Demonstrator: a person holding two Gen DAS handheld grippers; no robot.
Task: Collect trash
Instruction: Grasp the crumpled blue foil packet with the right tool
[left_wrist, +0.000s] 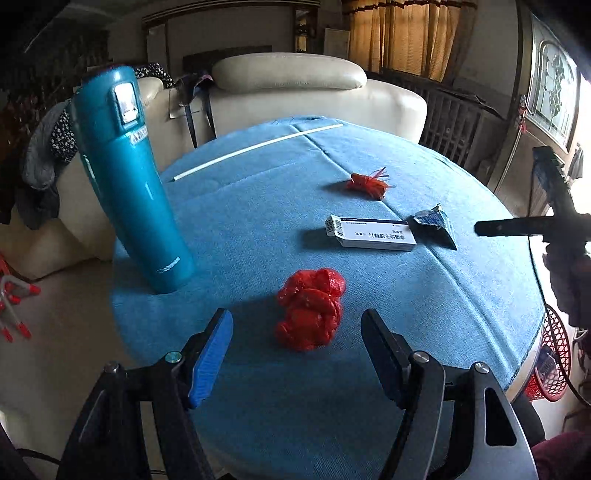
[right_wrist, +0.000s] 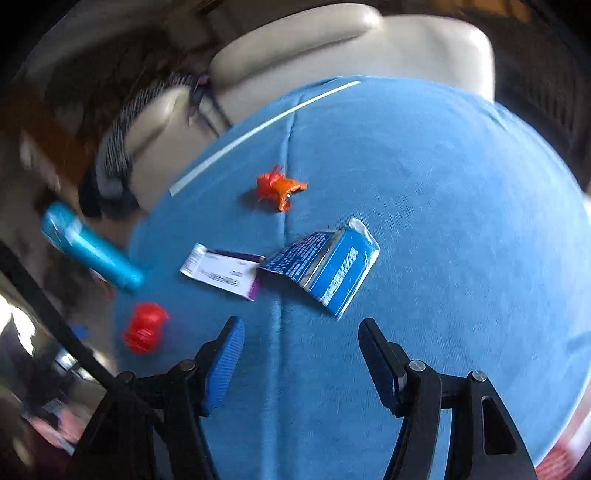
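A crumpled red plastic wad (left_wrist: 310, 308) lies on the blue tablecloth (left_wrist: 258, 229), just ahead of my left gripper (left_wrist: 295, 315). That gripper is open and its pads stand apart from the wad on both sides. Farther back are a white medicine box (left_wrist: 371, 233), a torn blue carton (left_wrist: 434, 223) and an orange-red wrapper (left_wrist: 367, 181). My right gripper (right_wrist: 301, 323) is open and empty over the cloth, a little short of the flattened blue carton (right_wrist: 332, 269). The white box (right_wrist: 221, 273), orange wrapper (right_wrist: 279, 186) and red wad (right_wrist: 144, 332) also show there, blurred.
A tall teal flask (left_wrist: 133, 184) stands at the table's left edge. A thin white stick (left_wrist: 258, 147) lies at the far side. A cream sofa (left_wrist: 295, 85) is behind the table. A red mesh basket (left_wrist: 550, 354) sits on the floor at the right.
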